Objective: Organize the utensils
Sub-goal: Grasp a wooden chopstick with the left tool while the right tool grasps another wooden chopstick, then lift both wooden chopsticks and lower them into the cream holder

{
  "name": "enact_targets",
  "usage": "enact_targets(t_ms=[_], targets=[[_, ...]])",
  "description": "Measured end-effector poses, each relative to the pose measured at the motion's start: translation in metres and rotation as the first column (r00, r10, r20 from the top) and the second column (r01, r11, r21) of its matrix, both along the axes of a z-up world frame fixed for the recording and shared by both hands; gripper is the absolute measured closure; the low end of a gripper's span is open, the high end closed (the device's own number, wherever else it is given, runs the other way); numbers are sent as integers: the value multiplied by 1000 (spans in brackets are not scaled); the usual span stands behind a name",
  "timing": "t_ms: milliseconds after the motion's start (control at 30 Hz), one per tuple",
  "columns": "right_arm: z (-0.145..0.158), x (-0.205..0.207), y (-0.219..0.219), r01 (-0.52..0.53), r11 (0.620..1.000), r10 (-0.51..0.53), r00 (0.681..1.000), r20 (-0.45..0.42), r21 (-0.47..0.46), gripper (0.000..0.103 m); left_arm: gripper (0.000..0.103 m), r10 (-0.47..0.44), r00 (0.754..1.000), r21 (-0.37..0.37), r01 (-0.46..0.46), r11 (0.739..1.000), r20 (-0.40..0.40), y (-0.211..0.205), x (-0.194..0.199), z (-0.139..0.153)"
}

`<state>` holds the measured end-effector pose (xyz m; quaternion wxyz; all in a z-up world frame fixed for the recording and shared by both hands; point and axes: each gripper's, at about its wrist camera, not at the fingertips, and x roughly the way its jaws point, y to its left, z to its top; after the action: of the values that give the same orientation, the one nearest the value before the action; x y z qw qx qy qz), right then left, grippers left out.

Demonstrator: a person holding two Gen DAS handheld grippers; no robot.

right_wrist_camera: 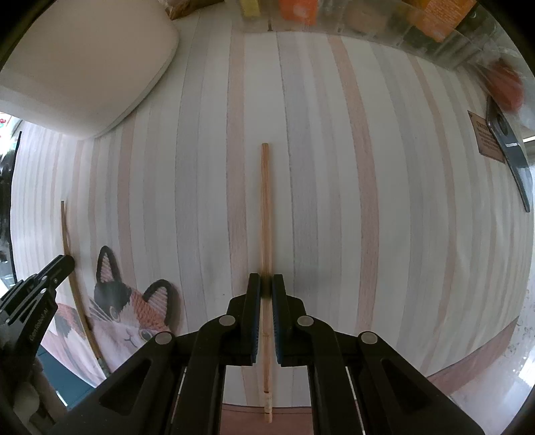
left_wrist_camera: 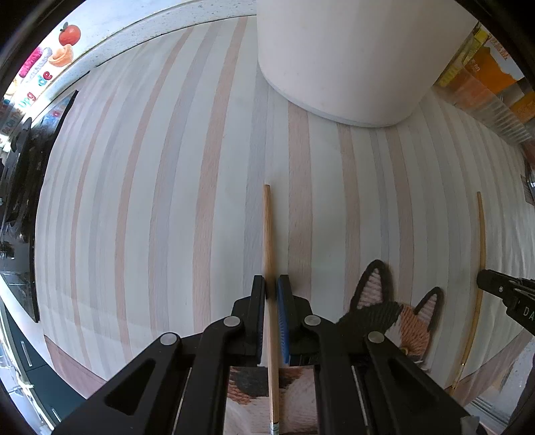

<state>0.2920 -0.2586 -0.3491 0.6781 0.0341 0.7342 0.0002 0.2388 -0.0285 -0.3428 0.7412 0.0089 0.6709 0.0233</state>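
We see our left tongs (left_wrist_camera: 271,287) clenched on a wooden chopstick (left_wrist_camera: 267,234), the blue-lined pads pressing its shaft from both sides. The stick runs straight ahead of the tips over the striped tablecloth (left_wrist_camera: 150,200), and its other end passes back between the arms over a cat-shaped mat (left_wrist_camera: 401,318), which lies just right of these tongs and partly beneath them. Ahead and slightly right of the tips stands a white container (left_wrist_camera: 351,60) on the cloth. At the far left edge of that view there is a dark, flat object we cannot identify.

Further right, our right tongs (right_wrist_camera: 266,287) are likewise clenched on a second chopstick (right_wrist_camera: 265,207), gripped partway along, with most of its length reaching forward beyond the tips and the rest trailing back between the arms. In this view the cat mat sits to the left of the tongs, between the two grippers. Ahead of the right tongs, along the cloth's far edge, clear containers (right_wrist_camera: 367,20) hold orange and yellow packets, and a dark phone-like slab (right_wrist_camera: 508,147) lies well off to the right.
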Motion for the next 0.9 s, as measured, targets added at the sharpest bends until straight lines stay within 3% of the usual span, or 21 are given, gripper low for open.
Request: enact_targets(t_ms=[633,767,900], targets=[[-2,-9,24,-28,998,30,999,35,-64,96,99,-29,1000,26,29,999,6,-10,-5,0],[5,-16,23,3,1000,-3,999,34,12,97,99,-41,996,32,39,999,75,-12,-13,25],[29,-22,25,13,999,-19,994,110,53,97,99,-31,986,-7,33,999,162,-9,-22,64]])
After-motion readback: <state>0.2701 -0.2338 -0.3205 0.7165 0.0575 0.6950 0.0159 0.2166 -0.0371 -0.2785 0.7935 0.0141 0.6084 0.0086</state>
